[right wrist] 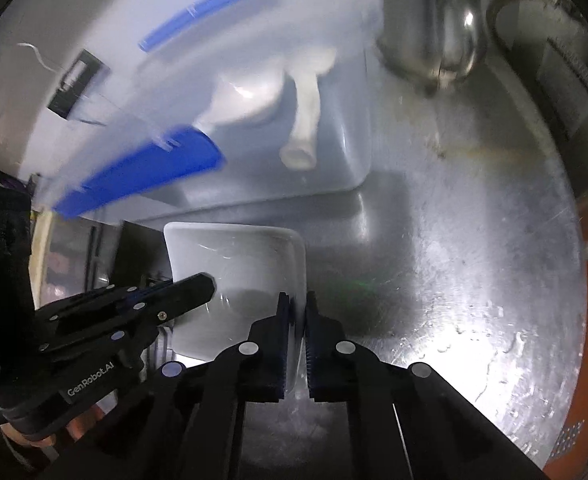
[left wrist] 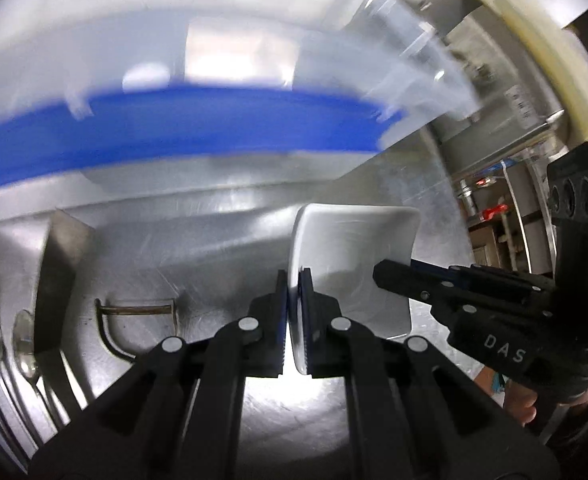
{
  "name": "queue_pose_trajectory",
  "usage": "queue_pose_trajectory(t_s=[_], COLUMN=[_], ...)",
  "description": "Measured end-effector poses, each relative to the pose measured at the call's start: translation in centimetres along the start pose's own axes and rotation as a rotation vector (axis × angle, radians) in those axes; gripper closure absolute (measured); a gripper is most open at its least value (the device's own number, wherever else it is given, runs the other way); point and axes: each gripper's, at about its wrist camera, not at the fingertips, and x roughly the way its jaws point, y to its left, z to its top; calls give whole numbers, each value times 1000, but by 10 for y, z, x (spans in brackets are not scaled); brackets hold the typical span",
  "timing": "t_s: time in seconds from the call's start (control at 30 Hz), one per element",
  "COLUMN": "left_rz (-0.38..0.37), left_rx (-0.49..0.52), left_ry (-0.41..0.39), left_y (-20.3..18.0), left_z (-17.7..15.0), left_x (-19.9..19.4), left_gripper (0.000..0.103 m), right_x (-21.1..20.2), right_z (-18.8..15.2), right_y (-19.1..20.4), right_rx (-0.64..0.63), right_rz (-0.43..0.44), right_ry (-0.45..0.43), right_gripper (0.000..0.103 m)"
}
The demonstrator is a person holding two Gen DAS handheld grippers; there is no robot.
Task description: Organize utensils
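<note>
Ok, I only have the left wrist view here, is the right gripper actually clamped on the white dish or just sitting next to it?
Observer: Clamped. In the right wrist view the right gripper has the rim of the white square dish pinched between its fingers.
Operator: And is anything in the plastic bin? It's a blur for me.
Observer: Yes. The translucent bin holds a white ladle-like utensil, blurred, with its handle end toward the camera.
Operator: What's to the right of the bin?
Observer: A shiny metal vessel on the steel counter. It is too blurred to name more closely.
</note>
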Motion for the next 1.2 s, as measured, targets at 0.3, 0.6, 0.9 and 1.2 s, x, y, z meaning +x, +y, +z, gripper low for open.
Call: queue_pose_trajectory(t_s=[0.3, 0.6, 0.9, 1.2], left_rz=[68, 178, 170, 190], left_rx=[193, 159, 79, 69], left_ry=[-273, -7, 266, 256], left_y=[-30, 24, 62, 58], left_z=[48, 180, 193, 194], left_x=[-106, -41, 53, 53], left_gripper=[97, 97, 96, 96], right_x=[-99, -14, 75, 72], right_z=[52, 183, 199, 204], right_y=[48, 58, 38, 46], right_rx=[-139, -75, -3, -29], right_rz=[45, -59, -165, -192], right_ry=[-231, -10, 194, 152], right_gripper=[95, 94, 93, 92])
